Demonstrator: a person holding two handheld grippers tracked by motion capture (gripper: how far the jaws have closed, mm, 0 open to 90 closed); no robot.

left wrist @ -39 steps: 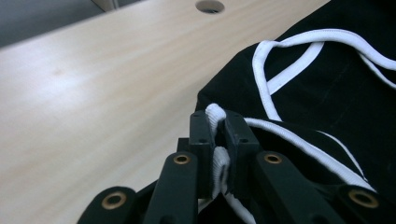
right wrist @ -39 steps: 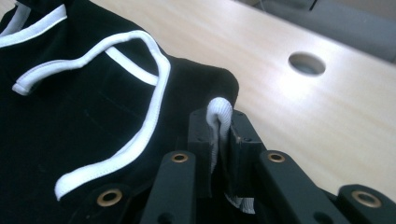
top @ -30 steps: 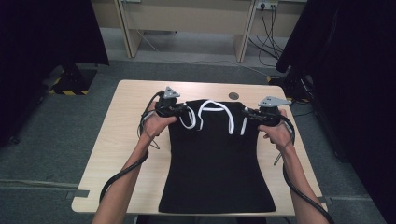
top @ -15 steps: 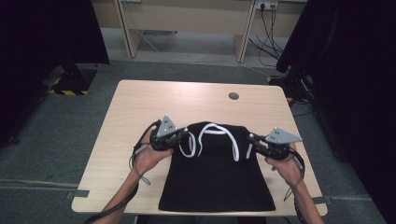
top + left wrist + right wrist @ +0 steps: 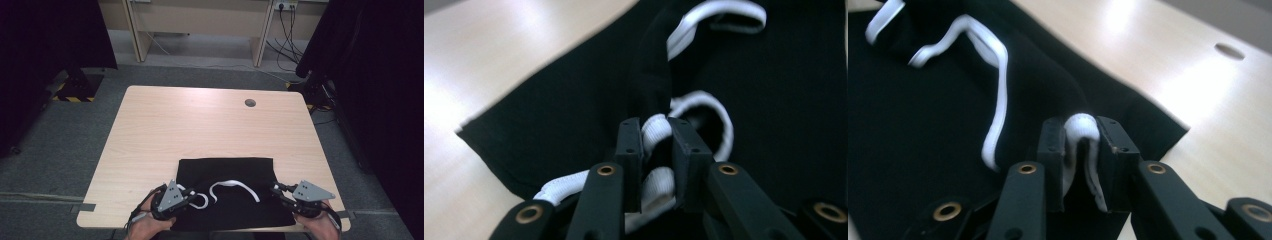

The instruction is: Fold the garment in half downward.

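White trim (image 5: 1079,131) between right gripper (image 5: 1080,150) jaws

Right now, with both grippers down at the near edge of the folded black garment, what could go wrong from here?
1. Both grips are thin: the left gripper and right gripper pinch only white trim, and their jaws have just been opening, so the fold may drop unevenly.
2. The black garment lies at the table's near edge; it might slide off.
3. The loose white strap could snag a jaw on withdrawal.

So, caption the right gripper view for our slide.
Right gripper pinching the white trim of a black garment on a table.
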